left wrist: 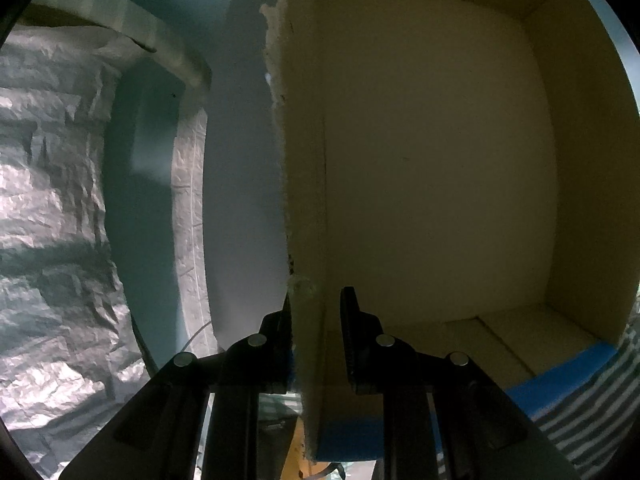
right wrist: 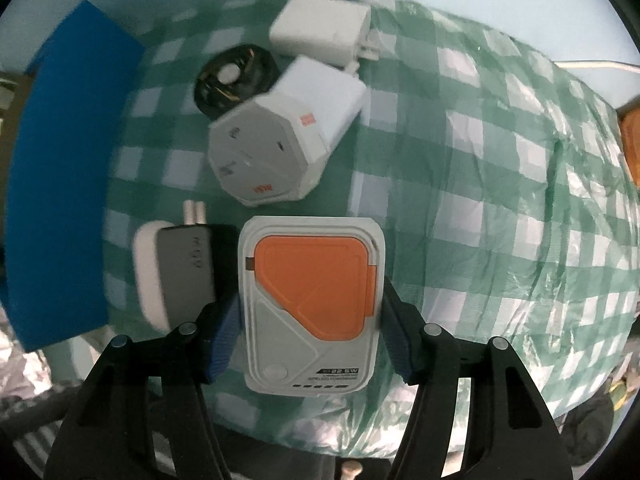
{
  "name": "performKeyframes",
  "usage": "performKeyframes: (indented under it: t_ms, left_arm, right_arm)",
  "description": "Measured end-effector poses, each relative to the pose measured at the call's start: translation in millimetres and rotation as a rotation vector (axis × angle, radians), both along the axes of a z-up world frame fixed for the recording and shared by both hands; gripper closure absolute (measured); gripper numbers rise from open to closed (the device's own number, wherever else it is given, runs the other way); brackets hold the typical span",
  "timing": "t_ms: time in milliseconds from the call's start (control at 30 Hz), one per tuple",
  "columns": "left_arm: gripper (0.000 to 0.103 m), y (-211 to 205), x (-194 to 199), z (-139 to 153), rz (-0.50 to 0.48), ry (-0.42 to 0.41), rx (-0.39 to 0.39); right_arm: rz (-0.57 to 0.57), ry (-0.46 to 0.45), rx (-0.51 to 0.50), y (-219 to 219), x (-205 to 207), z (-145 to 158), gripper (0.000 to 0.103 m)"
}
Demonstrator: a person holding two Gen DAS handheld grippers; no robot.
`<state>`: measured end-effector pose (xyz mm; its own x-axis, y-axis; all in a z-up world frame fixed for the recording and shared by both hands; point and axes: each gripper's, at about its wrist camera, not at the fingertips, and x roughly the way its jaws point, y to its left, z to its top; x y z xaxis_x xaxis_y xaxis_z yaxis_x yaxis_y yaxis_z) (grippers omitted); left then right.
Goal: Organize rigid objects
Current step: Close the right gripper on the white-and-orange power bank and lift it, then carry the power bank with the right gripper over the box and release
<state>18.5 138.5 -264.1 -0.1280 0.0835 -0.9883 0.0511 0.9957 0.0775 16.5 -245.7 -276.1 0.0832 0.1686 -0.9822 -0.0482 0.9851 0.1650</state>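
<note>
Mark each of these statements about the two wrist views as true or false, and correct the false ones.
1. The right claw has an orange-and-grey power bank between its fingers. True.
2. The left claw straddles the frayed wall of a cardboard box. True.
3. The cardboard box is full of chargers. False: the part of its inside that shows is bare.
4. The cloth under the gadgets is plain red. False: it is green-and-white checked.
5. A grey-faced travel adapter lies beyond the power bank. True.
6. The black round object rests on top of the power bank. False: it lies apart, beside the adapter.
</note>
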Motion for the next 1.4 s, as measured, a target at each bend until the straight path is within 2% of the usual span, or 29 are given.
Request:
performKeyframes:
  t_ms: [67, 167, 300, 367, 500, 567, 667, 833, 1033, 1400]
  left_arm:
    - [0.084, 0, 0, 2, 0.003, -0.004, -0.002]
    - [0.084, 0, 0, 3, 0.012, -0.006, -0.002]
    - [0.092, -6, 0, 7, 0.007, 0.0, -0.003]
    - [0.095, -6, -1, 6, 0.002, 0.001, 0.0]
    - [0.096, -4, -1, 5, 0.005, 0.004, 0.002]
    - [0.096, -5, -2, 4, 0.001, 0.011, 0.005]
    - [0.096, -5, -4, 3, -0.001, 0.012, 0.004]
    - [0.096, -3, -5, 2, 0.006, 0.016, -0.002]
    - [0.096, -2, -5, 0, -0.002, 0.02, 0.001]
    - [0.096, 2, -8, -5, -0.005, 0.027, 0.002]
  right_arm:
    - [0.008, -0.006, 0.011, -13, -1, 17, 0.04]
    - [0.036, -0.025, 0.026, -6, 4, 40, 0.04]
    - [0.076, -0.054, 0.048, -2, 9, 68, 0.04]
    - [0.105, -0.074, 0.06, -12, 9, 70, 0.04]
    - [0.154, -0.102, 0.087, 3, 22, 99, 0.04]
    - [0.185, -0.114, 0.094, -3, 22, 113, 0.04]
    - [0.236, -0.132, 0.097, 19, 29, 130, 0.04]
    - [0.322, -0.16, 0.117, 58, 51, 143, 0.04]
    - [0.395, -0.161, 0.127, 102, 69, 144, 0.04]
    - [0.504, -0.129, 0.135, 165, 83, 125, 0.04]
